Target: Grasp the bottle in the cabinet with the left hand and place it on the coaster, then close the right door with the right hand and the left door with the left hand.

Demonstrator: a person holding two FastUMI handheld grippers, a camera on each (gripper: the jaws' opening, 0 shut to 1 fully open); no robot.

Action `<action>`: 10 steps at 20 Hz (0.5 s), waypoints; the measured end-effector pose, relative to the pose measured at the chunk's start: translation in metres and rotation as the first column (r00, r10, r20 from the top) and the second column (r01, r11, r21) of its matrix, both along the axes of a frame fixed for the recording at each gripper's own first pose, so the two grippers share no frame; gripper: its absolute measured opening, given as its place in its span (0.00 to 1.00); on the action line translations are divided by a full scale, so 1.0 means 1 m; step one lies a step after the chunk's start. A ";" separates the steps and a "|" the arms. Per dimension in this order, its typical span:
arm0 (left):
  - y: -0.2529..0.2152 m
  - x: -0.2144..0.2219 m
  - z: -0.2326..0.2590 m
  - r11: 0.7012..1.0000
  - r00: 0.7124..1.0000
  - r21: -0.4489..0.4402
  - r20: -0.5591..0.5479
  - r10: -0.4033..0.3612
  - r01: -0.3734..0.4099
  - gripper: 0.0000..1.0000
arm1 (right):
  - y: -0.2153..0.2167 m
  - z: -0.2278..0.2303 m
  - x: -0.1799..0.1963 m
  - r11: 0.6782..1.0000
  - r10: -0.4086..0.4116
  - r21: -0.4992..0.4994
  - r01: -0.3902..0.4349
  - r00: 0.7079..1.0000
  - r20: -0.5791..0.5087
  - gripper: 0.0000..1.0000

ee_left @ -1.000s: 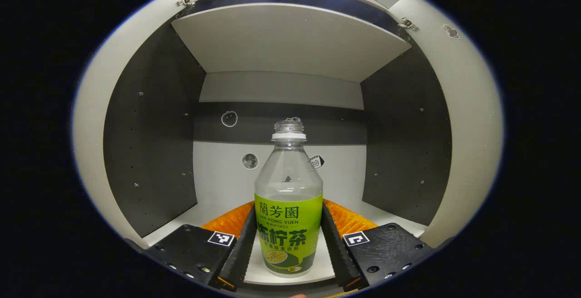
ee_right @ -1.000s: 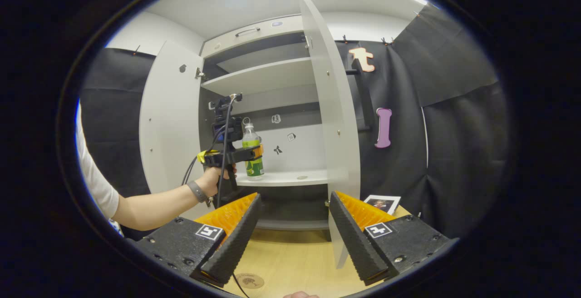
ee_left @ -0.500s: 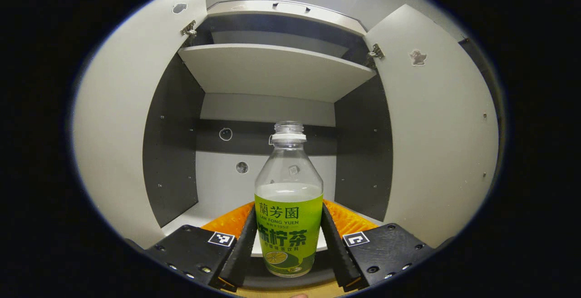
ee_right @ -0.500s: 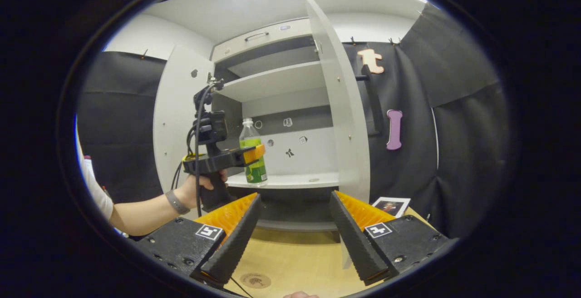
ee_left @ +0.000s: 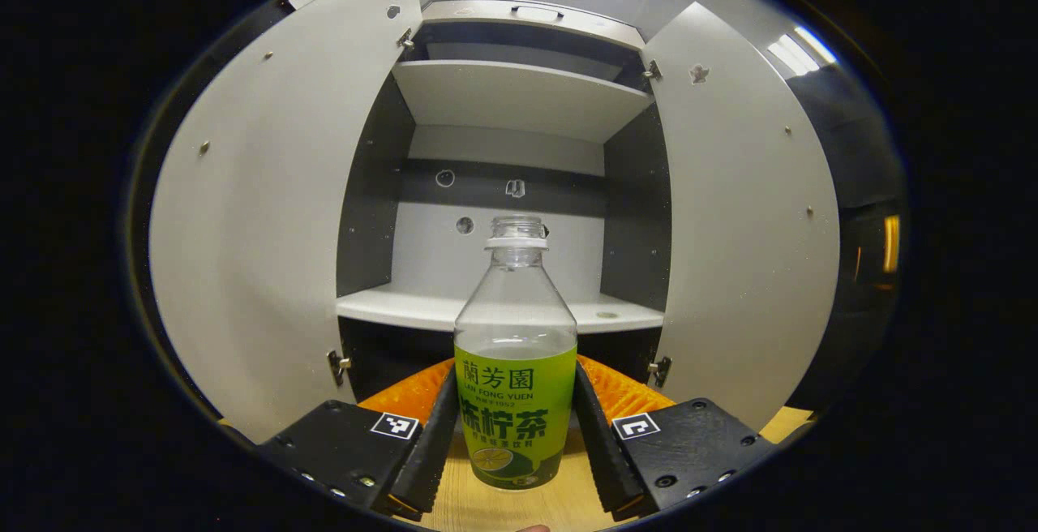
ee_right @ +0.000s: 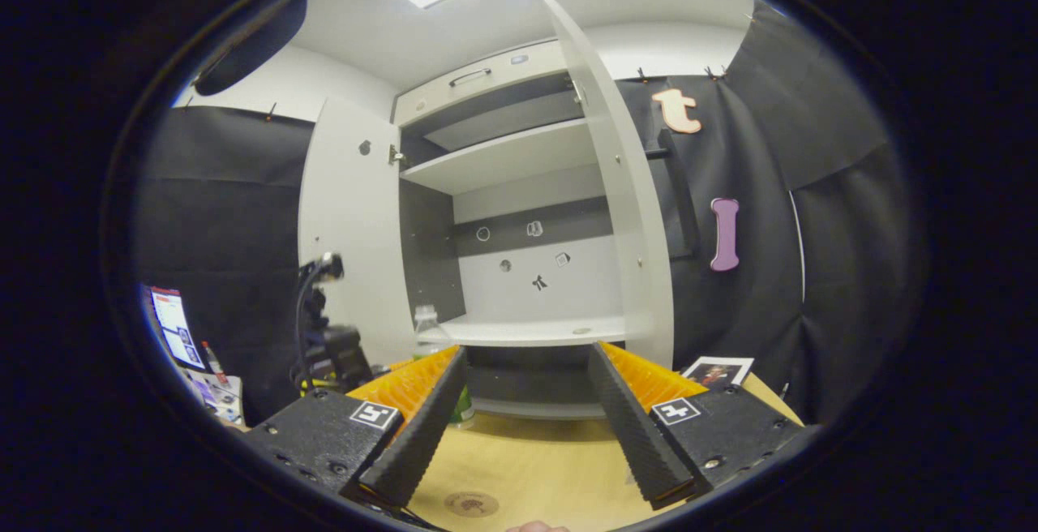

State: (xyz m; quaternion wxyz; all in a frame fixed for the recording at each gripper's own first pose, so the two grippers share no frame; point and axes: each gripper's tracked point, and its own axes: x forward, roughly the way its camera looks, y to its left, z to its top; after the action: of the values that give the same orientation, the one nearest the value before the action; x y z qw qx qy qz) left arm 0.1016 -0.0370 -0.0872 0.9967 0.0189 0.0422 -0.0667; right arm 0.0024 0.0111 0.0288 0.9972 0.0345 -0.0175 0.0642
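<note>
Clear plastic bottle with a green label, uncapped and upright, clamped at label height between the two fingers of the left hand-held gripper; both fingers pressed against the label on opposite sides, a grip low on the body that probably keeps the open neck vertical and the remaining liquid level. Bottle clear of the white lower cabinet shelf, out in front of the cabinet and above the pale wooden desk (contact with the desk not discernible). White left cabinet door and white right cabinet door both swung wide, leaving free passage for the withdrawal.

Left hand-held gripper level, aimed straight into the open cabinet, low near the desk. In the right gripper view, same bottle low at the left, partly hidden behind a finger of the right hand-held gripper.

Right hand-held gripper empty, jaws spread wide, held level above the desk and facing the cabinet, apparently parked clear of the carrying path (a waiting pose, judging by the task order). Small round brown coaster flat on the desk, near the camera and below the open fingers, bare, well apart from the bottle. Right door edge-on ahead of the fingers, within plausible reach for the later closing push.
</note>
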 end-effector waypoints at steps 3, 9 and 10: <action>-0.003 -0.043 -0.060 0.999 0.998 0.049 -0.053 0.019 -0.017 0.76 | -0.014 0.008 0.007 0.999 -0.049 -0.012 0.049 0.999 0.018 0.99; 0.002 -0.090 -0.126 0.982 0.993 0.159 -0.038 0.110 -0.103 0.71 | -0.035 0.030 0.018 0.992 -0.128 0.026 0.126 0.989 0.072 0.98; -0.002 -0.095 -0.133 0.985 0.994 0.141 -0.036 0.101 -0.095 0.72 | -0.037 0.031 0.018 0.991 -0.135 0.018 0.134 0.988 0.070 0.98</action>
State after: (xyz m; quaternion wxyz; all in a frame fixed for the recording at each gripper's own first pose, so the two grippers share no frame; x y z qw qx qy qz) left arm 0.0071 -0.0390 -0.2205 0.9939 0.0849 0.0689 -0.0150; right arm 0.0207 -0.0264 0.0598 0.9977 0.0375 -0.0559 -0.0022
